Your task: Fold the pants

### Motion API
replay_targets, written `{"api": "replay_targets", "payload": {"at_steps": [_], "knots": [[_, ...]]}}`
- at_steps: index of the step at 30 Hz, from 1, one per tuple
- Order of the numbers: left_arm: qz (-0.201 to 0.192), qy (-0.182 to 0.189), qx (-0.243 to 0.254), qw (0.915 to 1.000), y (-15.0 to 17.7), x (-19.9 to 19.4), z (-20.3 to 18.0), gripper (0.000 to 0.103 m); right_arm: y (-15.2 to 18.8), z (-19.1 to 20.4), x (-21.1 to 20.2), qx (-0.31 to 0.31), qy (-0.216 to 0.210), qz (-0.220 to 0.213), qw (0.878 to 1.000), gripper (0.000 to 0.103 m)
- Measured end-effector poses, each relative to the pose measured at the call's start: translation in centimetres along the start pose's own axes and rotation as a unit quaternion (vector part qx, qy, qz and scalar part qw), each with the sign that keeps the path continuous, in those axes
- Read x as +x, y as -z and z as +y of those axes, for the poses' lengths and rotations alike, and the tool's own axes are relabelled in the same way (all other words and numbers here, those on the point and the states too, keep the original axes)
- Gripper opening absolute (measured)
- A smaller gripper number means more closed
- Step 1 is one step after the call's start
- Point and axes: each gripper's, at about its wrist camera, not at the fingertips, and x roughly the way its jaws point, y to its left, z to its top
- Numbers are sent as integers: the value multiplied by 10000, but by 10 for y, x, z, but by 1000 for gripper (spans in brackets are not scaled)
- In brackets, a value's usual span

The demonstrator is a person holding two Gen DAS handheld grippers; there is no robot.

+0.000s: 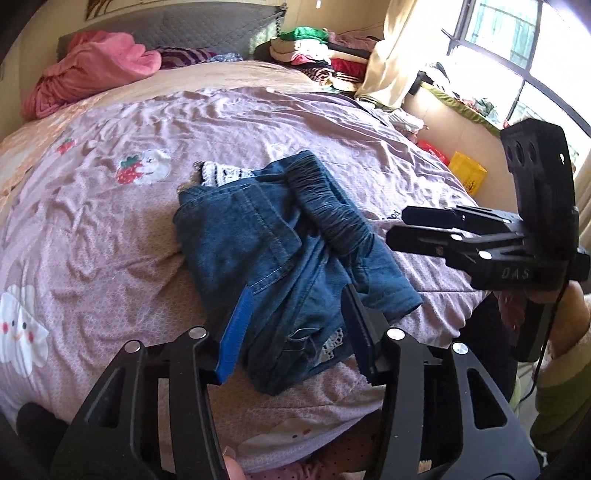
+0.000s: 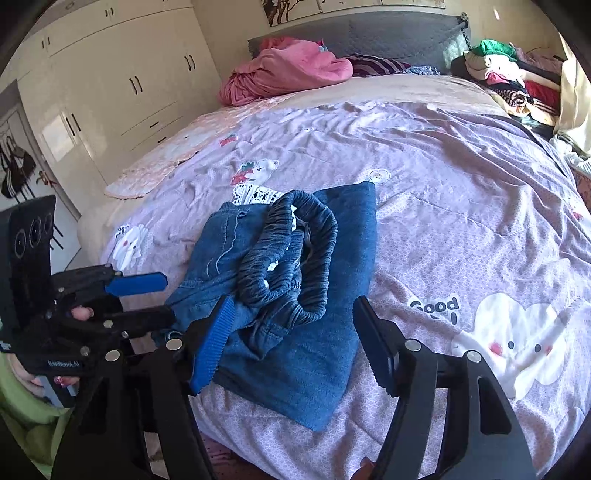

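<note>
Wardrobe [image 2: 110,85]: glossy cream panel doors with dark bar handles, seen at far left in the right wrist view.
Pink blanket [image 1: 88,70]: soft, bunched fabric lying at the head of the bed, against the grey quilted headboard [image 1: 177,26].
Bed cover [image 1: 110,229]: mauve cotton, finely patterned and wrinkled, printed with white cloud and strawberry motifs.
Left gripper [image 1: 295,325]: black rigid frame with one ribbed blue pad and one dark pad. The jaws are set partly apart above the near edge of the pants; denim is seen between them, but no pad is seen pressing on it.
Pants [image 1: 280,243]: blue denim, folded into a thick, roughly rectangular bundle, laid near the foot edge of the bed. A dark gathered elastic waistband [image 2: 291,254] is curled on top; white lace trim [image 1: 225,173] is exposed at the far end.
Right gripper [image 2: 295,343]: same construction. The jaws are held wide above the near part of the bundle, with nothing gripped.
Clothes pile [image 1: 317,51]: folded mixed fabrics stacked beside the headboard.
Window [image 1: 517,44]: dark-framed, brightly lit.
</note>
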Motion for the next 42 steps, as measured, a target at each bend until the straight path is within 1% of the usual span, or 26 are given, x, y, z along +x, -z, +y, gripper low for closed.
{"api": "replay_targets", "payload": {"at_steps": [1, 3, 6, 8, 9, 10, 11, 14, 16, 19, 21, 22, 23, 25, 26, 31, 33, 34, 38, 42], "knots": [[-17, 29, 111, 9999, 0, 3, -6, 29, -3, -2, 1, 44, -78, 7, 10000, 59], [77, -16, 313, 9995, 1, 15, -14, 19, -9, -3, 5, 90, -249, 67, 9996, 54], [385, -17, 411, 9984, 10, 32, -19, 18, -13, 0, 16, 34, -515, 179, 9985, 49], [462, -2, 495, 9977, 16, 34, -23, 18, -10, -1, 27, 68, -533, 367, 9979, 30], [488, 53, 527, 9974, 18, 33, -24, 18, -7, -2, 31, 132, -610, 449, 9970, 25], [515, 111, 540, 9972, 20, 33, -25, 18, -3, -2, 32, 179, -687, 468, 9964, 23], [542, 150, 551, 9969, 23, 32, -26, 18, 0, -1, 32, 177, -699, 449, 9964, 23], [623, 183, 609, 9960, 30, 36, -27, 18, 11, -2, 31, 185, -594, 474, 9969, 23], [645, 200, 559, 9962, 32, 39, -28, 18, 17, -4, 34, 198, -480, 544, 9972, 23], [630, 183, 548, 9963, 32, 39, -29, 18, 21, -7, 33, 326, -484, 497, 9971, 24], [615, 178, 533, 9965, 31, 37, -28, 18, 19, -3, 29, 280, -401, 450, 9978, 27], [594, 166, 527, 9967, 30, 35, -28, 18, 18, -2, 27, 257, -359, 424, 9981, 31], [564, 165, 516, 9969, 29, 32, -28, 18, 18, 0, 23, 230, -306, 385, 9985, 40], [518, 168, 493, 9973, 27, 27, -27, 18, 15, 4, 13, 156, -104, 250, 9995, 49], [480, 174, 485, 9975, 26, 23, -27, 20, 14, 6, 10, 117, -38, 187, 9997, 49], [324, 158, 499, 9981, 21, 9, -29, 36, 10, 10, -10, 52, 129, -55, 9999, 53], [286, 109, 508, 9982, 19, 5, -29, 37, 9, 10, -14, 53, 162, -112, 9998, 56], [273, 99, 500, 9983, 18, 4, -29, 40, 8, 10, -15, 65, 180, -129, 9997, 57], [215, 68, 468, 9987, 14, -3, -27, 45, 8, 11, -21, 90, 252, -215, 9994, 60], [144, 13, 431, 9990, 11, -7, -25, 53, 9, 9, -26, 180, 286, -319, 9989, 65]]}}
